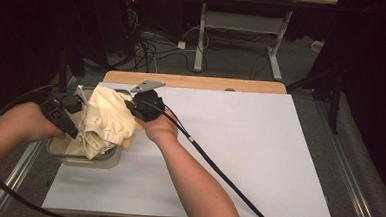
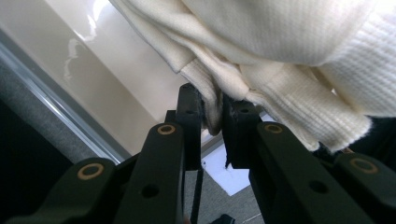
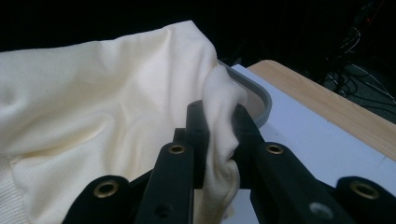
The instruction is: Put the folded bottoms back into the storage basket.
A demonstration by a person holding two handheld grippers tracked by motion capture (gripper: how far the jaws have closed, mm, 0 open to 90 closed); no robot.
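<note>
At the table's near-left corner, a cream garment [image 1: 108,116] hangs half-lifted above a clear plastic bin [image 1: 86,158], its lower folds inside. Left gripper [image 2: 212,116] is clenched on a ribbed hem fold; right gripper [image 3: 219,135] is clenched on a smooth fold near the bin's rim. Judged step: drawing the garment out. Next move calls for raising both together until the bin wall is cleared, then carrying it to the white sheet [image 1: 239,141] alongside.
</note>
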